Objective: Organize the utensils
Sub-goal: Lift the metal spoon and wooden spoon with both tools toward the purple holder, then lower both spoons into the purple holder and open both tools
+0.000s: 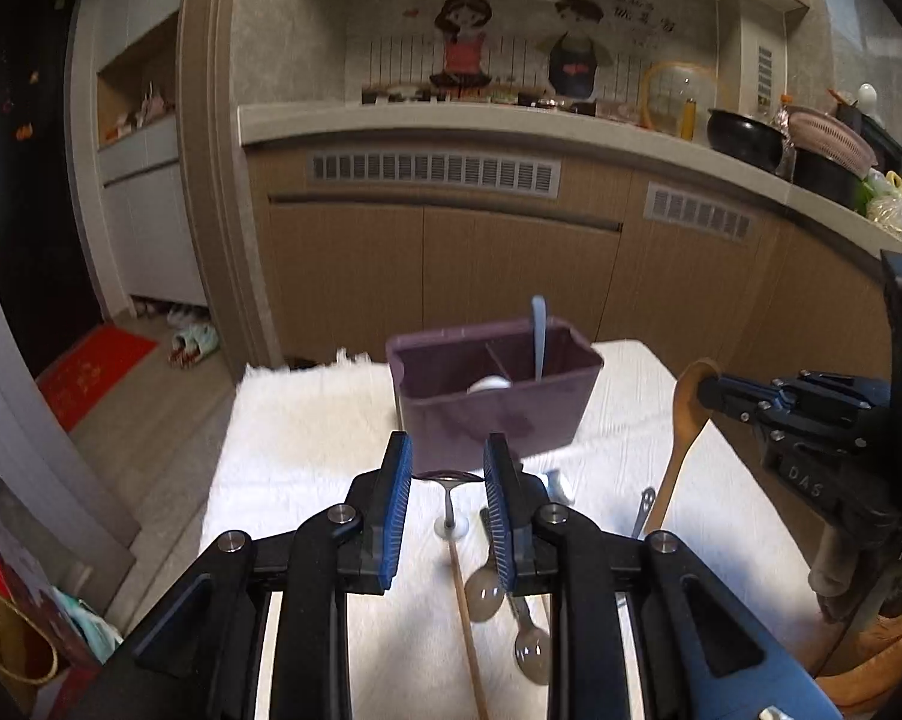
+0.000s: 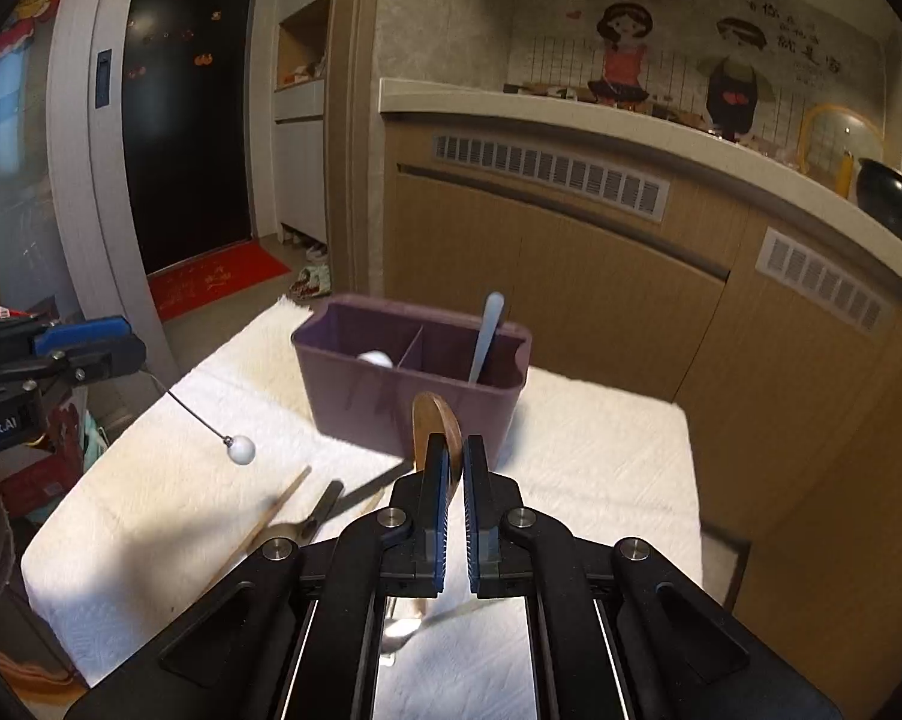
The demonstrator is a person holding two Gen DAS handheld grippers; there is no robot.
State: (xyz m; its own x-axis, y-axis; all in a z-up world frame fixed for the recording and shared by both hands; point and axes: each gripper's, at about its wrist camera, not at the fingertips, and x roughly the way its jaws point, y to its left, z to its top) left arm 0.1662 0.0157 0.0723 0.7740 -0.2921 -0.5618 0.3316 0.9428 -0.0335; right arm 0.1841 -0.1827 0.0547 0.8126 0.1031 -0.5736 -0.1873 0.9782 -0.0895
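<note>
A purple two-compartment box (image 1: 493,414) (image 2: 415,396) stands on a white towel (image 1: 307,450) (image 2: 601,450). A pale spoon (image 1: 538,336) (image 2: 487,336) stands upright in its right compartment, and a white ball end shows in the left one. My left gripper (image 1: 448,459) (image 2: 133,348) is shut on the bowl of a thin metal spoon (image 1: 448,480), whose handle hangs down to a white ball (image 1: 451,529) (image 2: 239,450). My right gripper (image 2: 454,444) (image 1: 706,390) is shut on the bowl end of a wooden spoon (image 2: 433,420) (image 1: 685,420), held just in front of the box.
Loose utensils lie on the towel below the grippers: a wooden chopstick (image 1: 466,618) (image 2: 277,510), two metal spoons (image 1: 484,591) and a dark-handled piece (image 2: 325,504). Wooden cabinets under a kitchen counter (image 1: 451,264) stand behind the table. Floor and a red mat (image 2: 217,282) lie to the left.
</note>
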